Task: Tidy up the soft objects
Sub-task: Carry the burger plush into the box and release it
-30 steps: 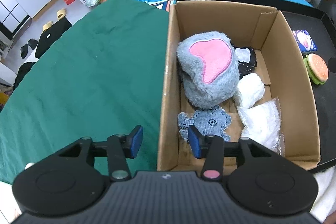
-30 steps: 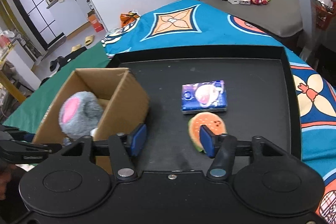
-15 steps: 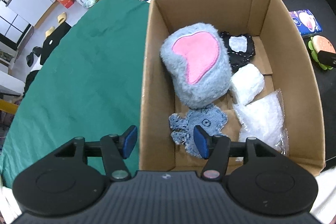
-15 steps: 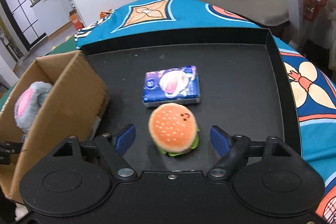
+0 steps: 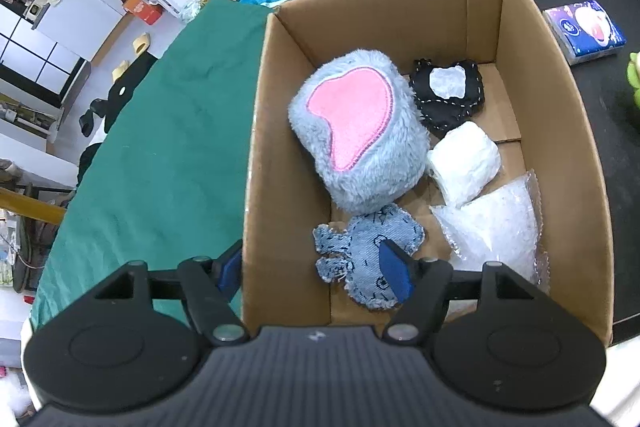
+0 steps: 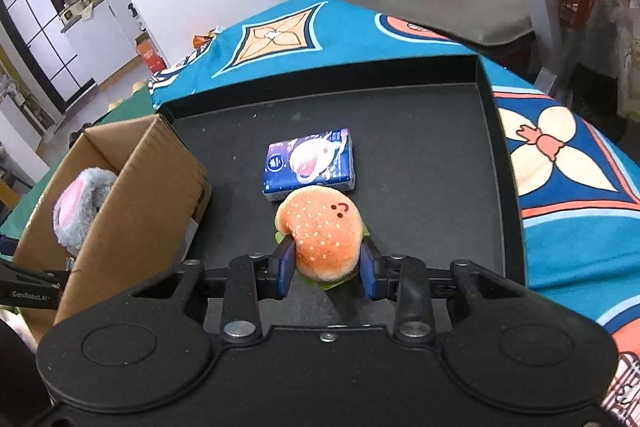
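Left wrist view: my left gripper [image 5: 316,269] hangs over the near-left corner of the cardboard box [image 5: 276,131], jaws spread wide and straddling the box's left wall, one blue pad outside over the green cloth [image 5: 160,147], the other inside above the denim patch toy [image 5: 364,247]. Nothing is held. Inside the box: grey plush with pink patch [image 5: 356,135] in the middle, its long axis running from far-left down to near-right, pink face turned up. Black stitched pouch [image 5: 448,95] sits at the far right, touching the plush. White wrapped bundle [image 5: 464,163] is just beside the plush, and the clear bubble bag [image 5: 492,227] lies near the right wall. The denim toy lies flat on the box floor, long axis roughly left-right. Tissue pack [image 5: 584,31] is outside the box to the right, on the black tray [image 5: 600,115].

Right wrist view: my right gripper [image 6: 326,267] is clamped on the burger plush [image 6: 320,227], blue pads pressing its left and right sides and denting the bun. The bun top faces up at the camera, face marks toward the far side; green lettuce edge shows beneath. I cannot tell whether it touches the black tray. The tissue pack lies just behind the burger, long axis left-right, slightly tilted. The cardboard box stands at the tray's left, grey plush visible inside. Blue patterned cloth [image 6: 560,155] surrounds the tray.
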`<state>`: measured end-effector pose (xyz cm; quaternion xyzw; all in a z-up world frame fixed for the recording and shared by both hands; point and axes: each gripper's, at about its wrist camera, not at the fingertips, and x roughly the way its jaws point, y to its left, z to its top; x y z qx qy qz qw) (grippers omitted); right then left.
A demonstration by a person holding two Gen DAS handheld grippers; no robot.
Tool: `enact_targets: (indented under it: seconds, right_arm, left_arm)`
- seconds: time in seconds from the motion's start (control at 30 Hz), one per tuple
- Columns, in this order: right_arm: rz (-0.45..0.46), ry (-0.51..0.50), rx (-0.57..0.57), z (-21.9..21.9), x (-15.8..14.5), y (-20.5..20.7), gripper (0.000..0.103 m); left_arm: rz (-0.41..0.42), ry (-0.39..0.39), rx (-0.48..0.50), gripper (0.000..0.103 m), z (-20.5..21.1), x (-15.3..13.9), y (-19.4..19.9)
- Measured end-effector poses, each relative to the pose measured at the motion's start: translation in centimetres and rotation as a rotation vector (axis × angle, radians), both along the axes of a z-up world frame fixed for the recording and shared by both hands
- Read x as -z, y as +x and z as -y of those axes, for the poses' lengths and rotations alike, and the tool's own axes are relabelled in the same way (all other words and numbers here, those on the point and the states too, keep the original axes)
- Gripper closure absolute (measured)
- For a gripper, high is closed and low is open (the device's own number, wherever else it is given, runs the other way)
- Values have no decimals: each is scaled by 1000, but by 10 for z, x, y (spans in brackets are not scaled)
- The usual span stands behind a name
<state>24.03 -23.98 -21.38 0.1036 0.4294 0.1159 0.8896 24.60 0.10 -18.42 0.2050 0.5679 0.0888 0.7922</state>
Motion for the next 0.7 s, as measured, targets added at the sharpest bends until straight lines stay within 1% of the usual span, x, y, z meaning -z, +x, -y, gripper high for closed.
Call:
enact_targets:
  seconds: [0.1, 0.17, 0.3, 0.53, 0.7]
  right_arm:
    - [-10, -3, 17, 2, -2, 1, 70]
    - [-17, 16, 30, 5, -4, 0, 70]
    - [5, 19, 47, 7, -13, -2, 70]
    - [41, 29, 90, 10, -30, 2, 70]
    - [61, 32, 101, 8, -42, -2, 70]
  left_arm:
    - [2, 7, 8, 34, 2, -5, -2]
    - [5, 11, 13, 34, 3, -7, -3]
    - [19, 8, 14, 34, 3, -14, -5]
    - [47, -16, -4, 34, -8, -19, -9]
    - [61, -47, -9, 34, -18, -26, -12]
